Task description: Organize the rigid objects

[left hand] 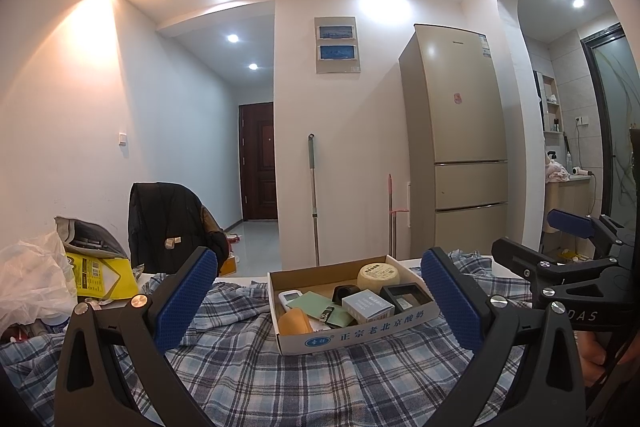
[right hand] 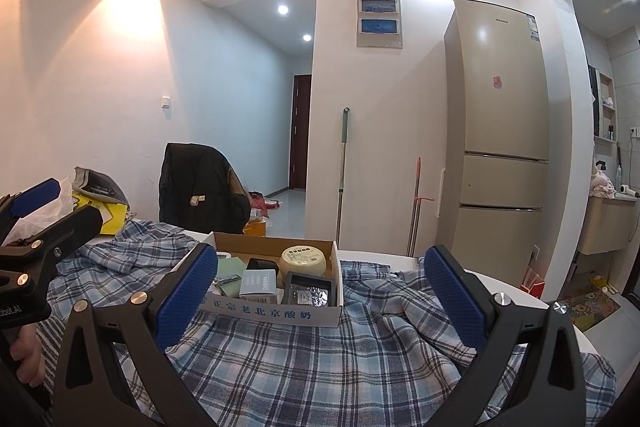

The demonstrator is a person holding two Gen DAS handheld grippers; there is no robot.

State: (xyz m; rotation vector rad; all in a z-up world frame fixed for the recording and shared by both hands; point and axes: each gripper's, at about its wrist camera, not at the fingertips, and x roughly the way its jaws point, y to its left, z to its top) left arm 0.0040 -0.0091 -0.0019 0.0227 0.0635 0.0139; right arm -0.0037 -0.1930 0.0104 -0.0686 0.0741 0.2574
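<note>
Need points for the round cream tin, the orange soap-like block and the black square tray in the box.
Round cream tin (left hand: 378, 275), left wrist view, on its labelled top.
Orange block (left hand: 295, 321), left wrist view, on its upper face.
Black square tray (right hand: 308, 290), right wrist view, on its shiny inside.

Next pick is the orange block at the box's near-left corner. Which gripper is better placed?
Probably left. The orange block lies between the open left gripper's fingers, unobstructed. In the right wrist view, the right gripper's own finger covers that corner of the cardboard box.
</note>
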